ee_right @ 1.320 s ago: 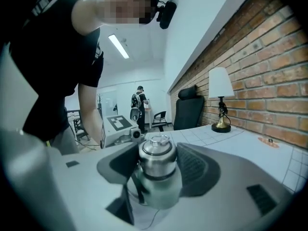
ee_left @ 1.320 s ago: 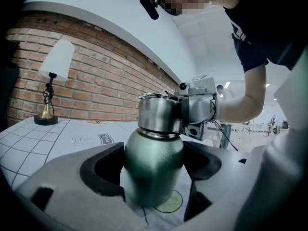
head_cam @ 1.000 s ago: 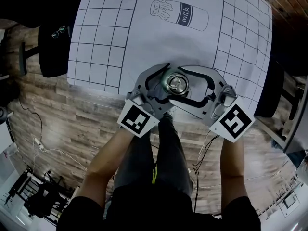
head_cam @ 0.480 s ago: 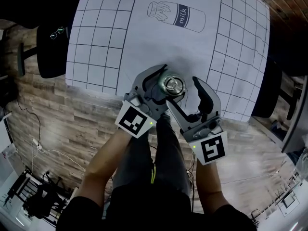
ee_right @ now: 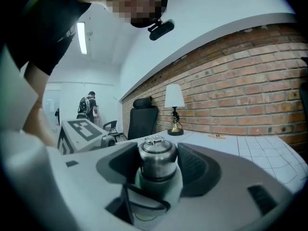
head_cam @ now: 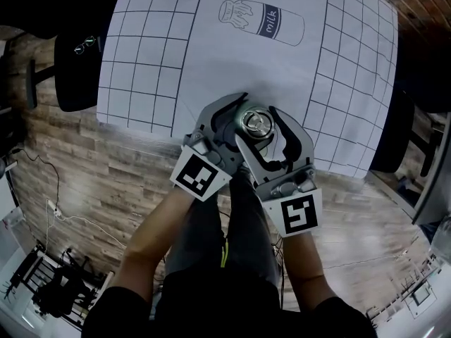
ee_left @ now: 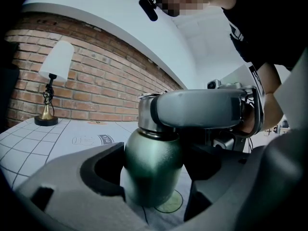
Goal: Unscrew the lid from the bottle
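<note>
A dark green metal bottle [ee_left: 153, 170] with a steel lid [head_cam: 254, 122] stands upright on the paper mat [head_cam: 211, 55]. My left gripper [head_cam: 236, 118] comes in from the lower left and is shut on the bottle's body [ee_right: 159, 184], low down. My right gripper [head_cam: 257, 129] reaches in from the near side, higher up, with its jaws on either side of the lid [ee_right: 156, 160]. Its jaws are closing, and both pads meet the lid's sides. In the left gripper view one right jaw [ee_left: 202, 109] crosses in front of the lid [ee_left: 144, 114].
The white mat carries a black grid and a milk bottle drawing [head_cam: 261, 21]. A green circle [ee_left: 173, 203] is printed under the bottle. A table lamp [ee_right: 174, 105] stands by the brick wall. A black chair [head_cam: 77, 69] is at the left; a person [ee_right: 88, 107] is far off.
My right gripper let go of the lid, swung from the right side round to the near side, and its jaws have come back around the lid. The left gripper and bottle stayed put.
</note>
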The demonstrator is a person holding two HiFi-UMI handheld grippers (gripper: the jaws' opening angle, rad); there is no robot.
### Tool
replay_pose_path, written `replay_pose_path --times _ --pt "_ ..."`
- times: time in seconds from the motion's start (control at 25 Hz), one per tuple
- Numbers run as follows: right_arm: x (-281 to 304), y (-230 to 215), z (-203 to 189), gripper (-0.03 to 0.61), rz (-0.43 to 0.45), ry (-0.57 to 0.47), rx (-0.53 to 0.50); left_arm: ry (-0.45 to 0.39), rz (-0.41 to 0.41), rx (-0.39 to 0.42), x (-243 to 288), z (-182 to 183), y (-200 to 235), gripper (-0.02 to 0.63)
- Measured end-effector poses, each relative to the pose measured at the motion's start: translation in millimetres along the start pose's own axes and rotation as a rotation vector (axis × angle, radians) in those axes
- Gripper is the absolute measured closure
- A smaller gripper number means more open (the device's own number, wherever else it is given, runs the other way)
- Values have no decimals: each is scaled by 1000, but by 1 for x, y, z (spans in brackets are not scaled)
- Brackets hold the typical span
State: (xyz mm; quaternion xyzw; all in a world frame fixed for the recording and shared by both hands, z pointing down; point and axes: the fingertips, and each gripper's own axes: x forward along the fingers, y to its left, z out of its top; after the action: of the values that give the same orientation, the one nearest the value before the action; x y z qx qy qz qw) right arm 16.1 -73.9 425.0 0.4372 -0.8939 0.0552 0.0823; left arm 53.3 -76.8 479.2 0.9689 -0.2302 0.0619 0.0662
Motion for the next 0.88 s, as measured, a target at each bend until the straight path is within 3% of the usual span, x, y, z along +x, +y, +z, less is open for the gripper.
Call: replay_pose_path --times 0.2,0.36,0.68,0.76,0.88 --pt "-1 4 -3 314 131 35 -36 1 -1 4 0 0 0 250" --pt "-3 8 -8 314 288 83 -85 2 -1 0 0 -1 0 250" --pt "-3 17 -3 314 777 143 -231 -2 -1 1 0 0 1 250" --pt "-3 18 -3 314 810 169 -222 1 1 -3 0 -1 0 250" --pt "-3 17 -3 314 785 172 -217 2 -1 -1 0 -1 0 250"
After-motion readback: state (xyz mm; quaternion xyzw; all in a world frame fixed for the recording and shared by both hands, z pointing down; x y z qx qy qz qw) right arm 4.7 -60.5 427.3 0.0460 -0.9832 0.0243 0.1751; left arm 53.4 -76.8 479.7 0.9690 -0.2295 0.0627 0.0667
